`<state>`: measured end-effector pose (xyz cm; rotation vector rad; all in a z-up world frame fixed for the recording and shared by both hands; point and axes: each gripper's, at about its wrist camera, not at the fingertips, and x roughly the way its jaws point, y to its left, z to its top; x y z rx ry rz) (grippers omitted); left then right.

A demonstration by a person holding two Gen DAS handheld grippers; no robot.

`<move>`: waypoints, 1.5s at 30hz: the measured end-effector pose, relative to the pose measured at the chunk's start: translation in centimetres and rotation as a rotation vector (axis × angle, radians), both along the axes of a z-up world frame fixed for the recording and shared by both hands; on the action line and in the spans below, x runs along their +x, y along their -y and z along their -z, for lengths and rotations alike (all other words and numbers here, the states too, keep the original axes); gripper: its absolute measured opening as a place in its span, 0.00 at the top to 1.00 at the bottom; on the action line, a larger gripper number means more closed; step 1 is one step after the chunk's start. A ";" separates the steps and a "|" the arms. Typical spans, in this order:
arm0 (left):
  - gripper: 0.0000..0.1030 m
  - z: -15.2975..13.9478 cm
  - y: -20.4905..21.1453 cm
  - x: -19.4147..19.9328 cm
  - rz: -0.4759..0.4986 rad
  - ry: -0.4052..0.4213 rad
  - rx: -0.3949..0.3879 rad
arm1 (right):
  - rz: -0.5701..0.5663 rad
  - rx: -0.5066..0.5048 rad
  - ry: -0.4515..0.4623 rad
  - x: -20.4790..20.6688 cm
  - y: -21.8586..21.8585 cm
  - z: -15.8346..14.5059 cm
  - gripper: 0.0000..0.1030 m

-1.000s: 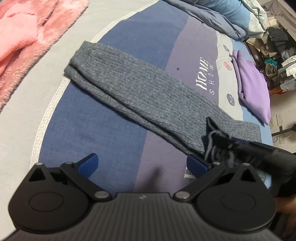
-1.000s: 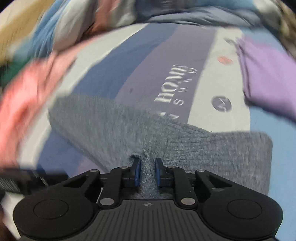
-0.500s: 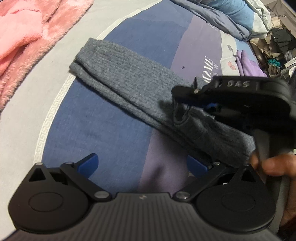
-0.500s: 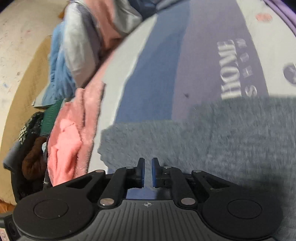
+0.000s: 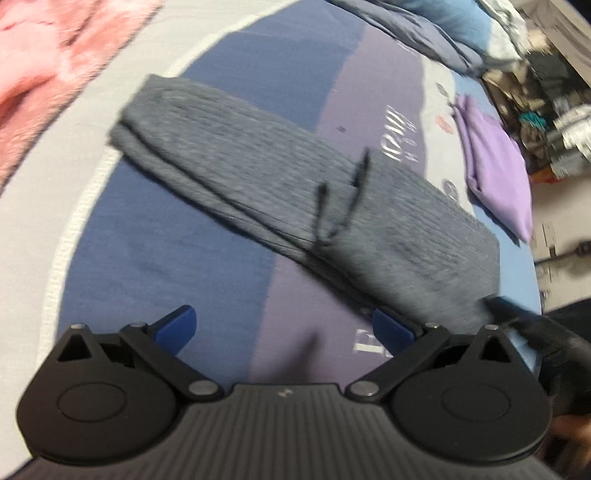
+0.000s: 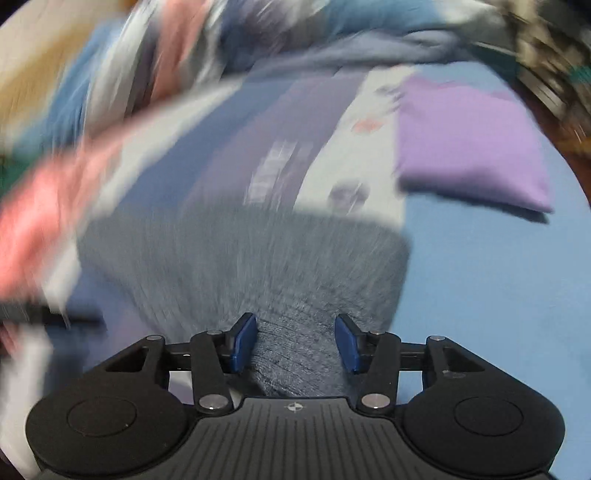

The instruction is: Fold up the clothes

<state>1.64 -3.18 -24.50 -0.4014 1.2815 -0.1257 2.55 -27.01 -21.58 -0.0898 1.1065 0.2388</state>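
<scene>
Long grey knit trousers (image 5: 280, 184) lie folded lengthwise, running diagonally across the blue and purple bedspread (image 5: 177, 251), with a dark drawstring (image 5: 332, 206) lying on top. My left gripper (image 5: 284, 325) is open and empty, hovering near the bedspread in front of the trousers. My right gripper (image 6: 295, 341) is open over the near end of the grey trousers (image 6: 251, 266); that view is motion-blurred. Part of the right gripper shows at the left wrist view's right edge (image 5: 532, 332).
A folded purple garment (image 5: 498, 173) lies at the far right of the bed, also in the right wrist view (image 6: 469, 144). Pink fluffy fabric (image 5: 48, 62) lies at the left. Piled bedding (image 5: 424, 22) and clutter are at the back.
My right gripper, shut on the trousers' waist end, swept it over the fabric, then opened and pulled back to the right end. The drawstring now lies on top.
</scene>
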 end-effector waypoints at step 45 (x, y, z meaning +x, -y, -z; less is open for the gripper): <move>0.00 -1.1 -1.3 0.9 -0.178 -0.006 -0.193 | 0.753 0.585 -0.067 -5.8 16.5 -1.9 0.70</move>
